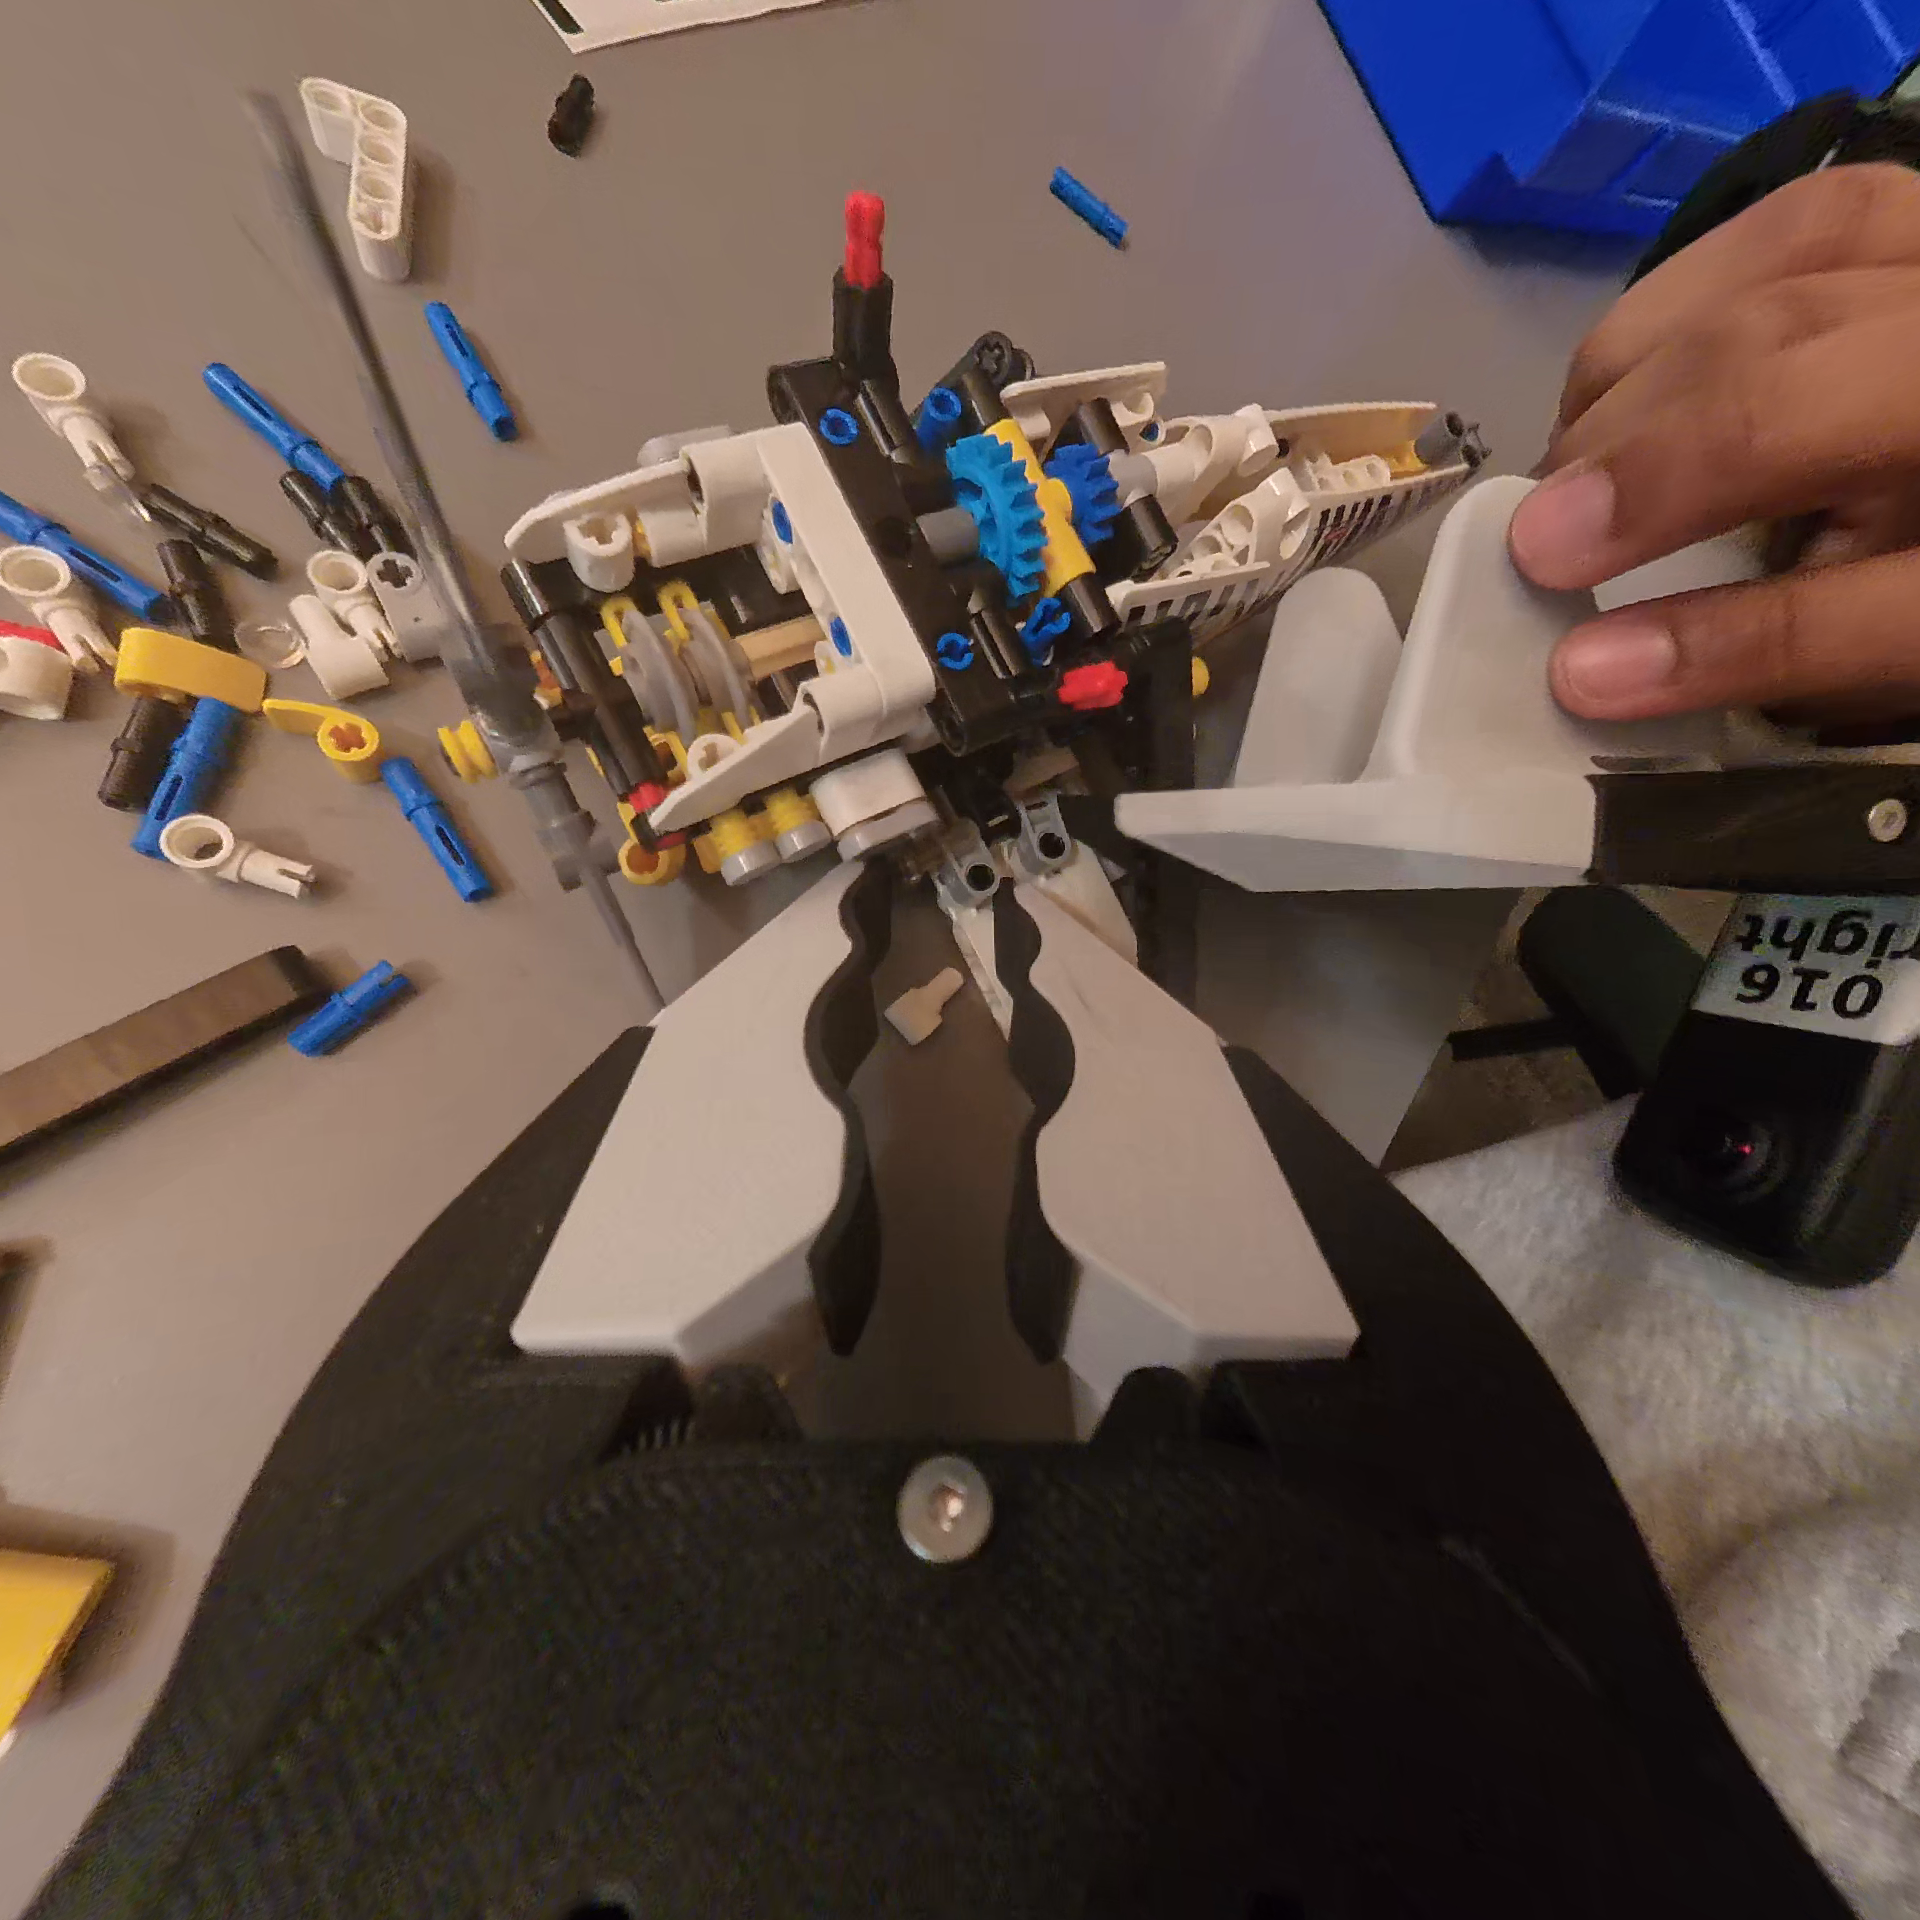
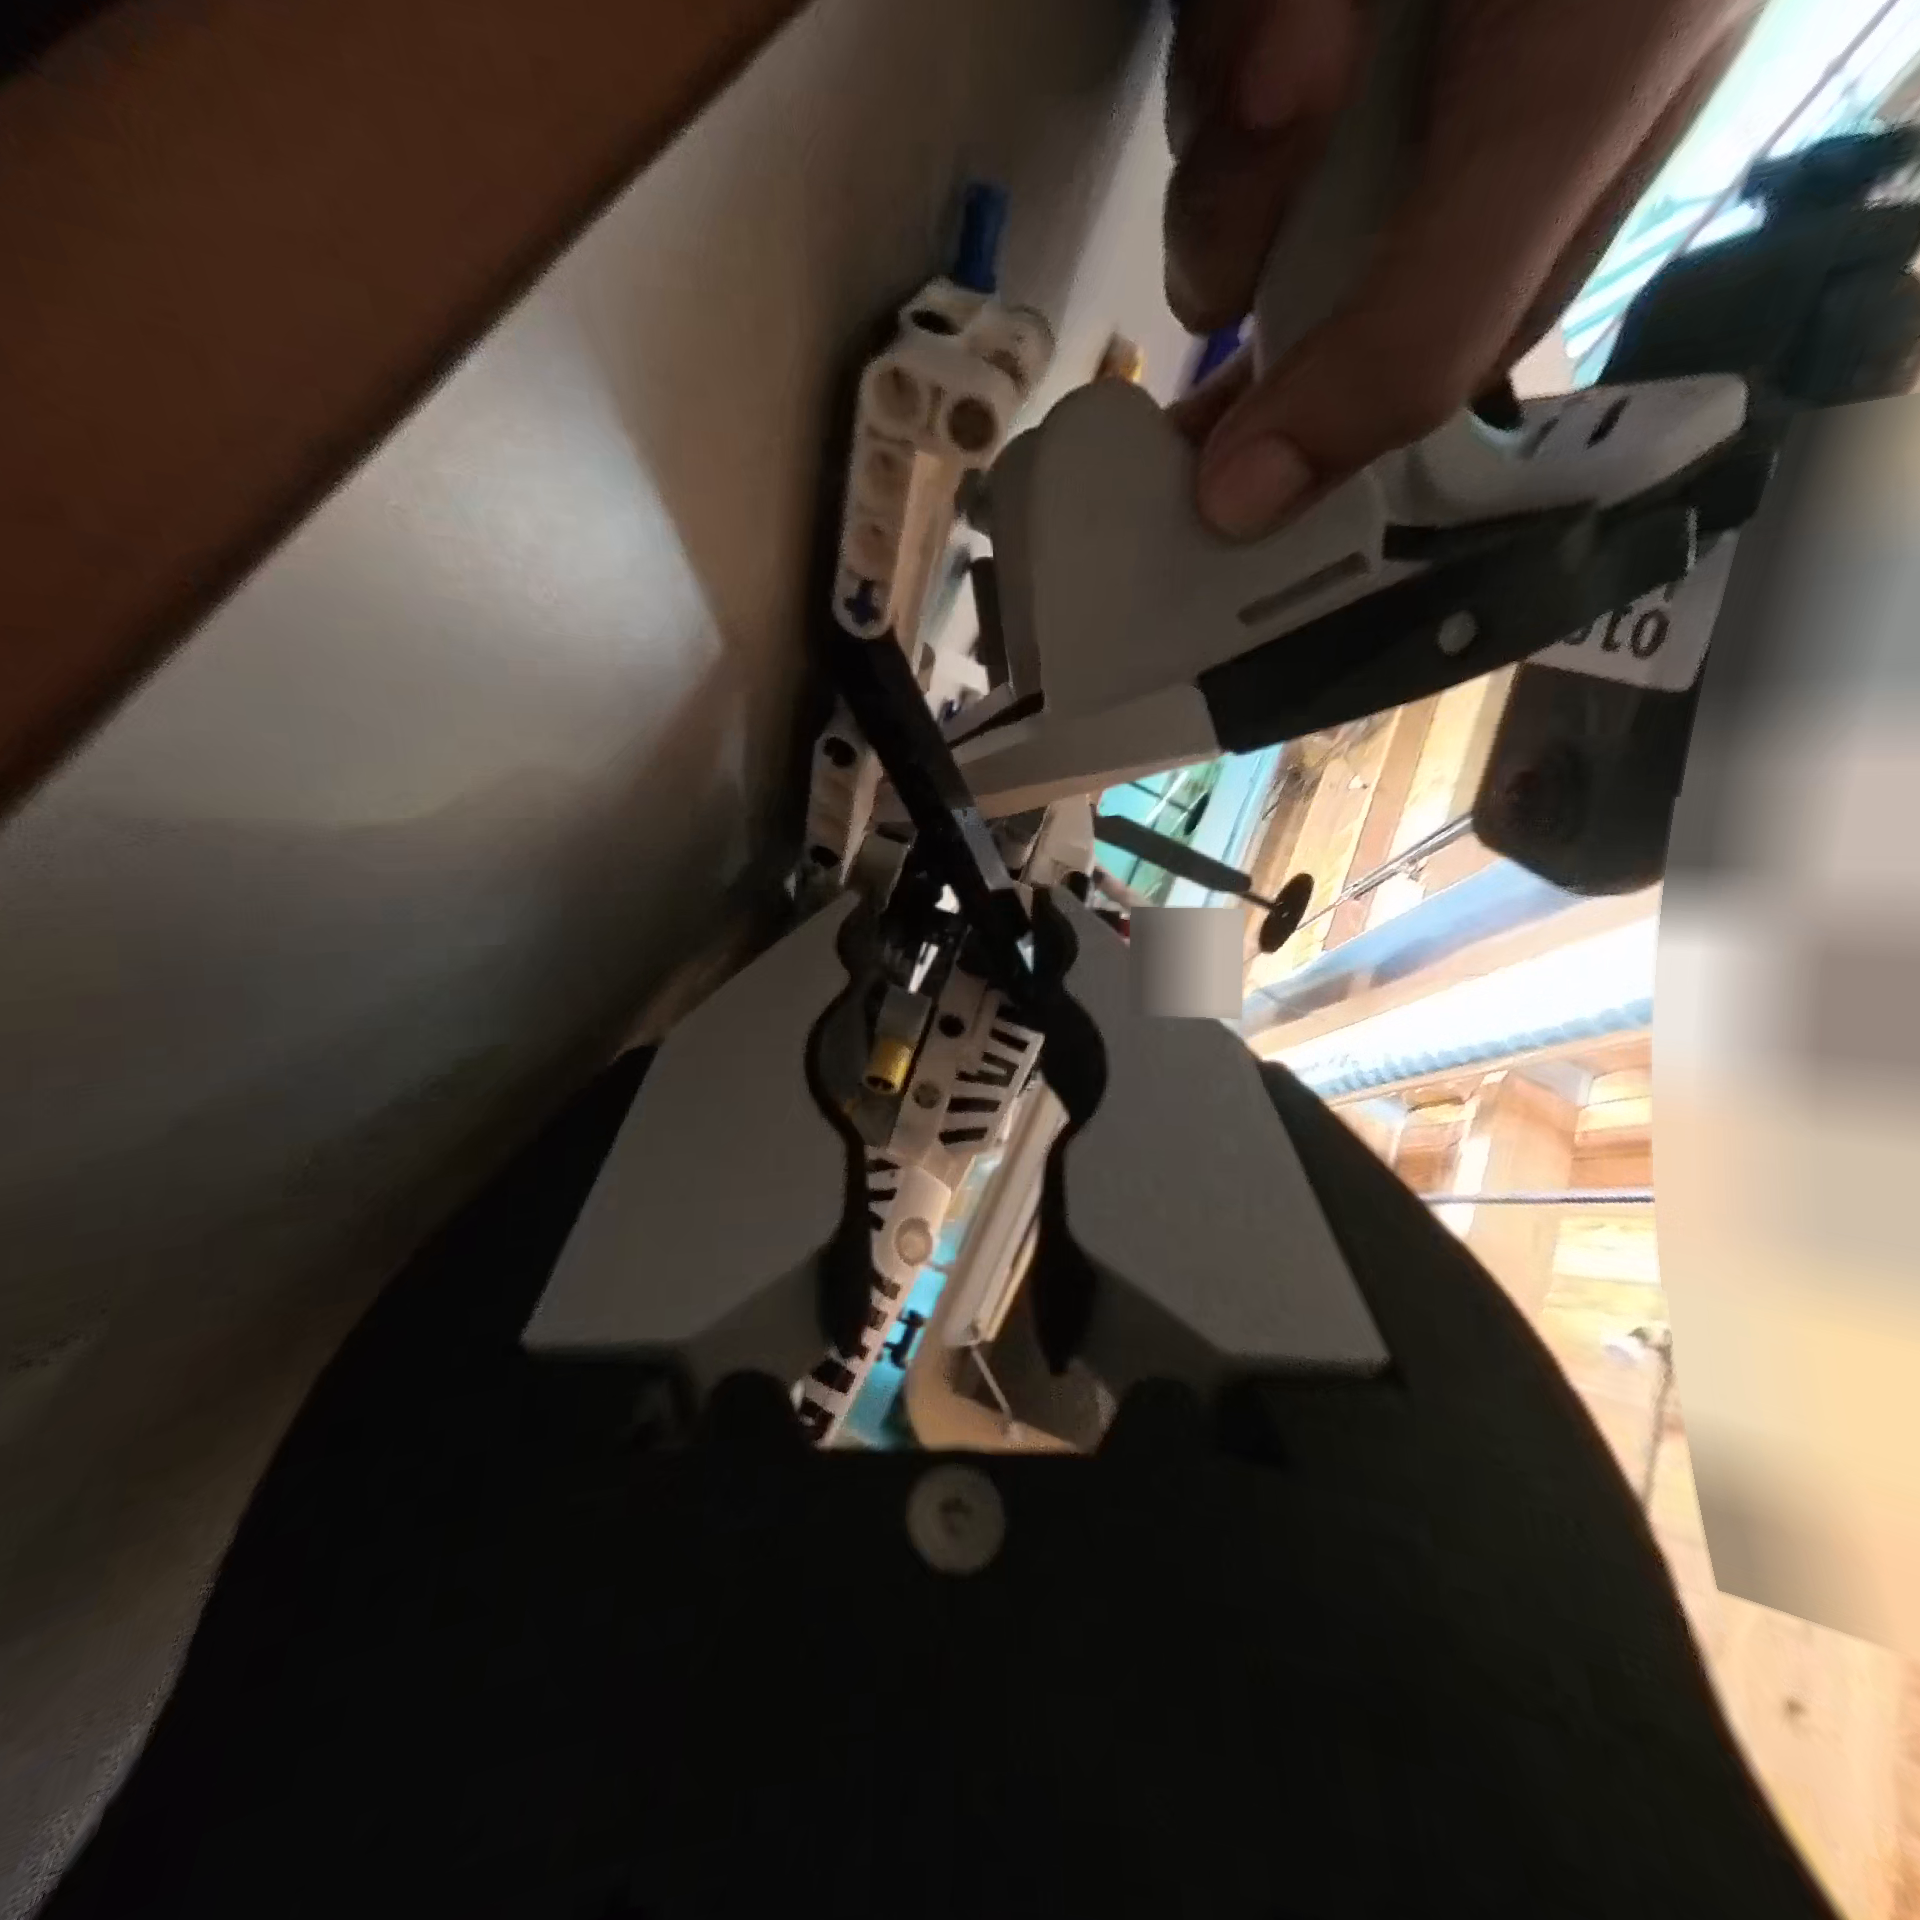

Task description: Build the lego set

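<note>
Above grey table (image 1: 644, 260), lego model (image 1: 883, 582) sits between left gripper (image 1: 940, 904) fingertips.

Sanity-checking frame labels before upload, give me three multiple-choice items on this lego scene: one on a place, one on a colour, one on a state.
1. Where is the red axle?
A. Loose on the table
B. Sticking out of the top of the lego model
C. In the blue bin

2. What colour are the gears on the model?
A. Blue
B. Red
C. Green

3. What state is the right claw in?
A. Open and empty
B. Holding a loose blue pin
C. Closed on the model

Answers:
1. B, the red axle stands in a black connector at the top of the lego model.
2. A, the gears meshed at its middle are blue.
3. C, the right claw has the model's striped panel between its fingers.
</note>
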Tool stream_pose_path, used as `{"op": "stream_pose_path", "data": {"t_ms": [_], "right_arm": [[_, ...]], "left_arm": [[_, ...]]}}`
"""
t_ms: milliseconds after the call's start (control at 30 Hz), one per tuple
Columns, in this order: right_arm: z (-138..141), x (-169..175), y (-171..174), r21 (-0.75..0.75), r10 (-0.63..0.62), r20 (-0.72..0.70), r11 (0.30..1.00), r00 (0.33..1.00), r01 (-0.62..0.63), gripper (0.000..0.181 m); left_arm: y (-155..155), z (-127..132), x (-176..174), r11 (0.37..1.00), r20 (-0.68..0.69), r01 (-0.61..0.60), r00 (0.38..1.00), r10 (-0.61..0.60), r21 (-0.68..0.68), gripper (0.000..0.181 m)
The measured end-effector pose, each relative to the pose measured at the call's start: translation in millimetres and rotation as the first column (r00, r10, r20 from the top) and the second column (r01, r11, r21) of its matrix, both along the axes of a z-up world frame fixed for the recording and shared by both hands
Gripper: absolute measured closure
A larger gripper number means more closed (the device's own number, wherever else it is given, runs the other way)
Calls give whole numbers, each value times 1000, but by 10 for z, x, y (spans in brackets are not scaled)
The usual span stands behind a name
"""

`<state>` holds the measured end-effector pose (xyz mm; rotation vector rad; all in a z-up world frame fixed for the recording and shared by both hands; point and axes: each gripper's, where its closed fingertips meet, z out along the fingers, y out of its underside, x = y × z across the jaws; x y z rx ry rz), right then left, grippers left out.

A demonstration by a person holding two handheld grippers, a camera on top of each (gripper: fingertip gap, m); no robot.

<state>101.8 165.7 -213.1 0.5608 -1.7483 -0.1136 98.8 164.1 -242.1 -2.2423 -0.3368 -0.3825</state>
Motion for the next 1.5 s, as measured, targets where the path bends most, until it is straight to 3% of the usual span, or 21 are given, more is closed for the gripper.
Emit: {"op": "stream_pose_path", "data": {"t_ms": [200, 700, 1500], "right_arm": [[-27, 16, -33, 70, 52, 28, 996, 998, -54, 156], [-62, 32, -71, 80, 153, 85, 984, 985, -160, 158], [-65, 18, -69, 56, 215, 115, 973, 970, -222, 159]], "left_arm": [[3, -6, -7, 999, -5, 32, 999, -32, -4, 161], [8, -13, -29, 992, -48, 124, 991, -124, -12, 161], [15, -24, -60, 993, -123, 119, 985, -121, -27, 161]]}}
